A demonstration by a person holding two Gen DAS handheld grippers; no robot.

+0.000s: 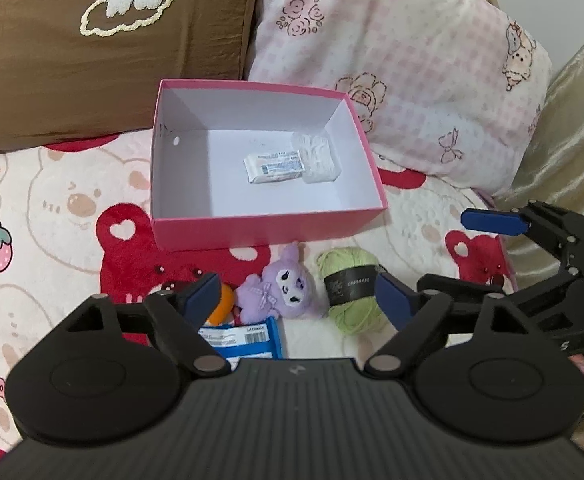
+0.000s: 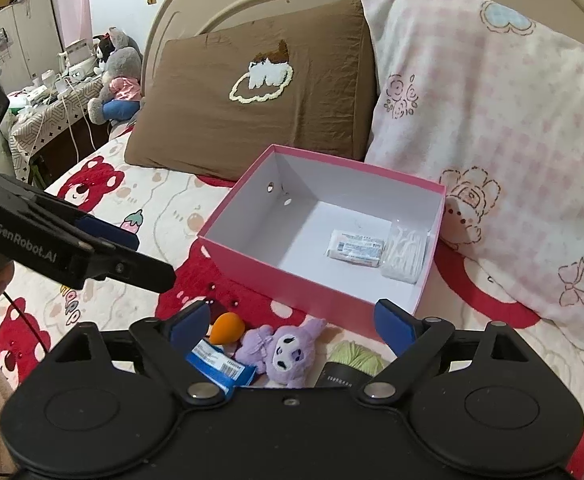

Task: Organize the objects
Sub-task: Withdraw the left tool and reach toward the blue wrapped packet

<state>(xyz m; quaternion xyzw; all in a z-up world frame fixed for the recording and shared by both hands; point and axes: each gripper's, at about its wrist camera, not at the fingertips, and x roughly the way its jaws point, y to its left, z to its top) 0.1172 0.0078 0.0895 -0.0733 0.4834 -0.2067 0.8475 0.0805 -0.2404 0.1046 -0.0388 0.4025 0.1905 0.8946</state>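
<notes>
bedspread [image 1: 52, 200], yarn skein [image 1: 348, 292] upright

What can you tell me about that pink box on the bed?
The pink box is an open, lidless cardboard box, pink outside and white inside, with small round holes in one end wall. It sits flat on the bear-print bedspread, its far side near the brown pillow and the pink checked pillow. Inside lie a small white wrapped packet and a clear bag of white sticks, side by side near one wall. A purple plush toy lies just in front of it.
</notes>
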